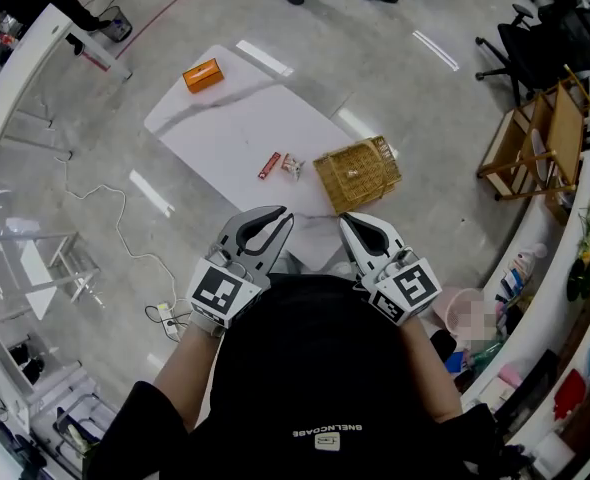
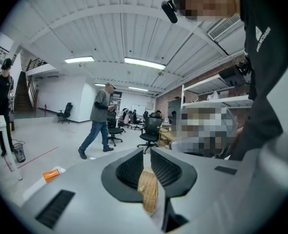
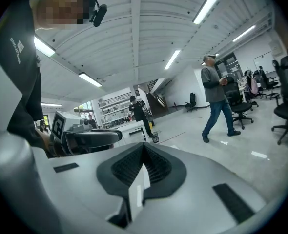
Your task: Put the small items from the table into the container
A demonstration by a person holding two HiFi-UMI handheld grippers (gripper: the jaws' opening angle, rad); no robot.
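Observation:
A white table [image 1: 225,128] stands ahead of me in the head view. On it lie a small red stick pack [image 1: 269,165], a wrapped snack [image 1: 292,165] beside it, and an orange box [image 1: 203,74] at the far corner. A wicker basket [image 1: 357,173] sits at the table's right edge. My left gripper [image 1: 283,215] and right gripper [image 1: 344,219] hover side by side near my body, short of the table, both shut and empty. In the left gripper view the basket [image 2: 148,189] shows through the thin slit of the left gripper [image 2: 147,153]. The right gripper [image 3: 144,146] has its jaws together.
A wooden rack [image 1: 535,138] stands at the right. A cable [image 1: 105,218] and a power strip [image 1: 165,313] lie on the floor at the left, near a white desk [image 1: 25,58]. A person [image 2: 99,121] walks beyond the table, past office chairs [image 2: 149,130].

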